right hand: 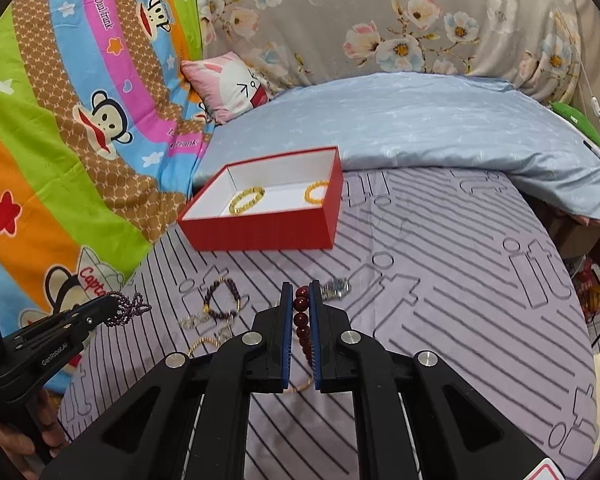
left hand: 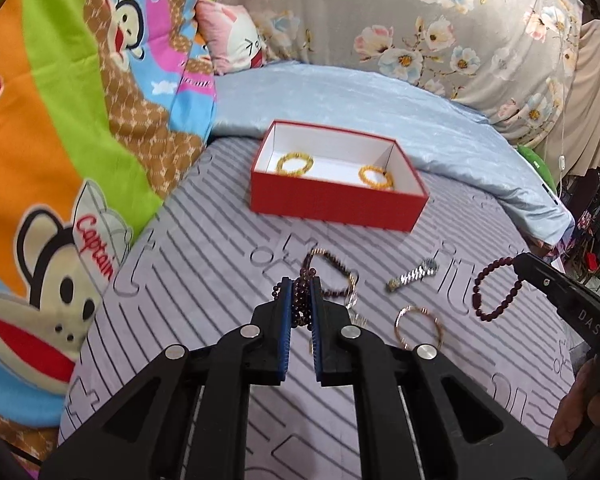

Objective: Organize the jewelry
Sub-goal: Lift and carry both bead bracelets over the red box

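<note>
Left gripper (left hand: 301,280) is clamped on a strand of small purple beads (left hand: 302,304); right gripper (right hand: 301,288) is clamped on a dark red bead bracelet (right hand: 302,320), both clear of the striped sheet (right hand: 460,300). The red box (left hand: 336,206) lies ahead, holding two yellow bracelets (left hand: 295,163). Recommended: carry each piece above the rim, centre it over bare white floor, then release low.

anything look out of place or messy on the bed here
Nothing damaged. Loose pieces still lie scattered on the striped sheet outside the red box: a watch, a gold bangle and a dark beaded bracelet.
</note>
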`<state>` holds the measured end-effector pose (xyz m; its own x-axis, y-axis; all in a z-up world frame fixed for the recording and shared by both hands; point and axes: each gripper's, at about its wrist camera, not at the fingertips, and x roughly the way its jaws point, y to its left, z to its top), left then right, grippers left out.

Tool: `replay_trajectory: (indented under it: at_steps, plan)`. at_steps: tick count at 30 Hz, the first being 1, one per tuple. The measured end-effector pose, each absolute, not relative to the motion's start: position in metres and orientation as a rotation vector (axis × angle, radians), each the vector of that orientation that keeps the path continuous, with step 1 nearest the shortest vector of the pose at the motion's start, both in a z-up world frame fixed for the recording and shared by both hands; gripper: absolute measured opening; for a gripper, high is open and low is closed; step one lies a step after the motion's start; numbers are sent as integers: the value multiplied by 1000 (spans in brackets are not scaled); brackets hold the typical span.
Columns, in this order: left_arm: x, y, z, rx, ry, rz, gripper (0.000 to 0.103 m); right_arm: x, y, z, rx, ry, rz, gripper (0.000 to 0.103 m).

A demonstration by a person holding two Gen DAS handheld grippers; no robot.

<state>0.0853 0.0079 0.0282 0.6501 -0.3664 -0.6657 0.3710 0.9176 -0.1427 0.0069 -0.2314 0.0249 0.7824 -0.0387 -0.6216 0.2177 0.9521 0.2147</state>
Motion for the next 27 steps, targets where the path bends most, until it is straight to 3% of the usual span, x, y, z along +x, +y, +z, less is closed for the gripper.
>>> replay_trajectory:
  at_steps: [13, 27]
  plan:
    - [170, -36, 72, 28, 643, -432, 8, 100, -252, 58, 250, 599, -95, 8]
    - [268, -71, 36, 32, 714, -409, 8, 206, -250, 25, 266, 677, 27, 8]
